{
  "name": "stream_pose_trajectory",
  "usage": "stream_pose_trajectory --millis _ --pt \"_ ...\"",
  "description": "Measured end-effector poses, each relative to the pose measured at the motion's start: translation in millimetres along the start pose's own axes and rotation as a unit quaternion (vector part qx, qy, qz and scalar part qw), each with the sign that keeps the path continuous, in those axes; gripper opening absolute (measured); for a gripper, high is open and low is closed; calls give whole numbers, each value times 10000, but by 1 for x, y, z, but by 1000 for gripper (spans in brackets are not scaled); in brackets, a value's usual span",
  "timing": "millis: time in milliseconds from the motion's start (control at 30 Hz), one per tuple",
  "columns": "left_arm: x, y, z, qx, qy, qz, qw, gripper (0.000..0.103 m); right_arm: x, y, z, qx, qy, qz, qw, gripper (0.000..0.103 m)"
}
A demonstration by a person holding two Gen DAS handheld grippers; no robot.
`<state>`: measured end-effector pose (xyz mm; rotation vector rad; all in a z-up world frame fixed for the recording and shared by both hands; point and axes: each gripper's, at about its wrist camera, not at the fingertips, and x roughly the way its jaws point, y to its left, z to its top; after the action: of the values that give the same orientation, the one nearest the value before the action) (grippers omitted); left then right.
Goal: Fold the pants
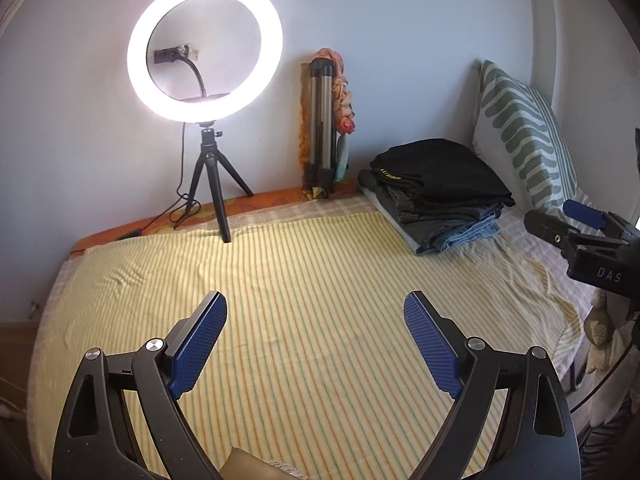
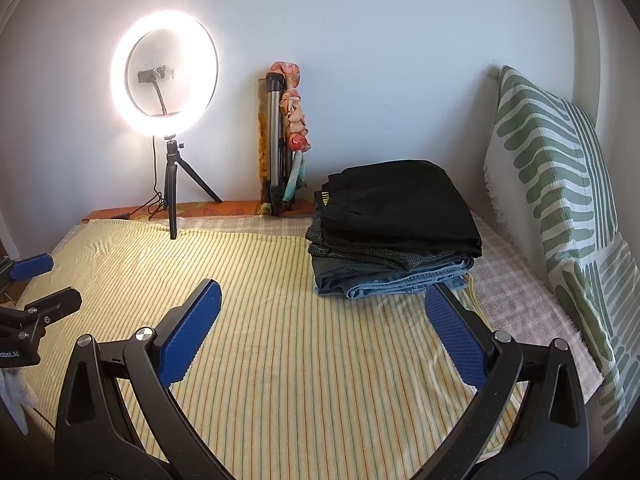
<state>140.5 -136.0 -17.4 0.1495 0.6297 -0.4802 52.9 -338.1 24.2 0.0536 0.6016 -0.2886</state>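
— What are the fingers doing?
— Both the left gripper (image 1: 316,312) and the right gripper (image 2: 322,304) are released, fingers spread wide, grasping nothing above the striped bed cover (image 1: 304,280).

— Where are the pants?
— A folded stack of pants (image 2: 394,228) lies at one o'clock, near the leaf-print pillow (image 2: 556,184). How many garments it holds is hard to tell.

— Anything else?
— A lit ring light (image 1: 205,51) at eleven o'clock; a folded tripod (image 1: 322,124) at twelve, partly draped with cloth.
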Motion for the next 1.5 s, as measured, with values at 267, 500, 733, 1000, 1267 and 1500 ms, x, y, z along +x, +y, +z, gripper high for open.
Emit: stream_pose_trajectory --millis 267,500,733,1000,1267,1500 --pt "-4 2 -1 -18 -26 72 10000 91 2 7 1 -101 2 55 9999 103" --pt "-1 -4 -2 239 37 440 9987 91 4 10 1 -97 1 120 9999 103" --pt "1 -8 -4 262 149 372 9989 91 2 9 3 -71 -35 140 9999 103" --pt "0 -8 -4 222 154 352 9990 91 0 10 4 -70 -57 151 9998 103" --pt "-2 -10 -3 219 123 303 9992 91 -1 10 4 -55 -42 168 9998 103" --pt "-3 -8 -2 162 136 231 9995 91 1 11 4 -78 -31 177 9998 103"
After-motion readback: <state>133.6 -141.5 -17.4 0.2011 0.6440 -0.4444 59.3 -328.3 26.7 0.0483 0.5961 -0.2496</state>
